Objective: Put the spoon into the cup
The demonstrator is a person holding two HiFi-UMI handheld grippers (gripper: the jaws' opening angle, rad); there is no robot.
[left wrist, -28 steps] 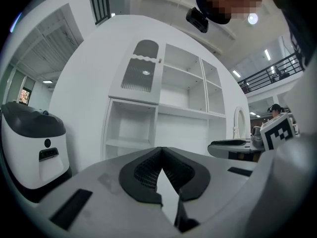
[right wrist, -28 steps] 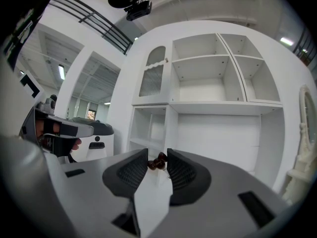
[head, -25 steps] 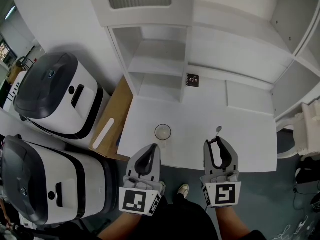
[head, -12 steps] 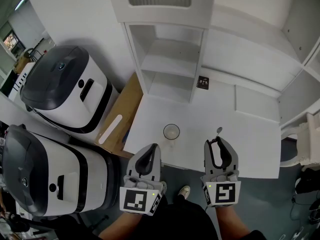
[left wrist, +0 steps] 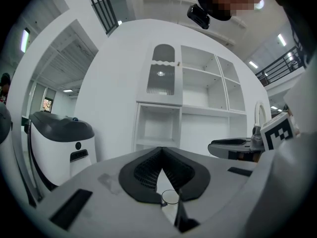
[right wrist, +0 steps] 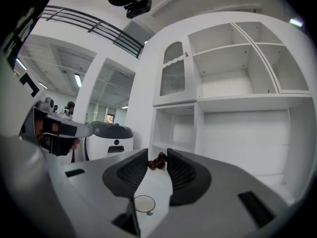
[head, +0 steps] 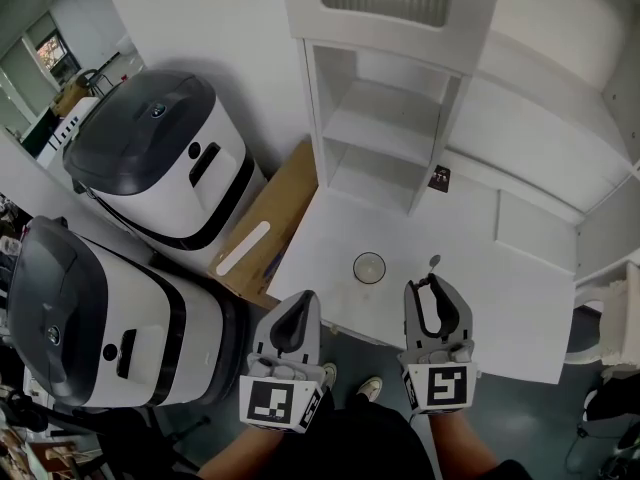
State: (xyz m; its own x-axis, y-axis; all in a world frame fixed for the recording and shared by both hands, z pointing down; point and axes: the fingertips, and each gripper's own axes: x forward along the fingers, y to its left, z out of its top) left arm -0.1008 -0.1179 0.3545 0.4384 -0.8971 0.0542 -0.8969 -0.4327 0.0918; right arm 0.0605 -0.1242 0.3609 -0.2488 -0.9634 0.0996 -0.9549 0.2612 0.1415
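Note:
A clear glass cup (head: 369, 267) stands near the front edge of the white table (head: 500, 278). It also shows low in the left gripper view (left wrist: 170, 197) and the right gripper view (right wrist: 144, 203). My right gripper (head: 434, 281) hovers at the table's front edge, to the right of the cup. It is shut on the spoon, whose small bowl (head: 434, 263) sticks out past the jaw tips. In the right gripper view the spoon (right wrist: 158, 161) shows as a dark brownish piece pinched between the pads. My left gripper (head: 303, 298) is shut and empty, in front of the table edge, left of the cup.
Two large white-and-black machines (head: 165, 158) (head: 90, 318) stand at the left. A brown board (head: 275, 223) lies between them and the table. A white shelf unit (head: 385, 138) rises behind the cup, with a small black marker card (head: 439, 178) beside it.
In the head view the table, shelf and cup have slid to the right, so the cup now lies between the two grippers and closer to the spoon. Both grippers' jaws look unchanged.

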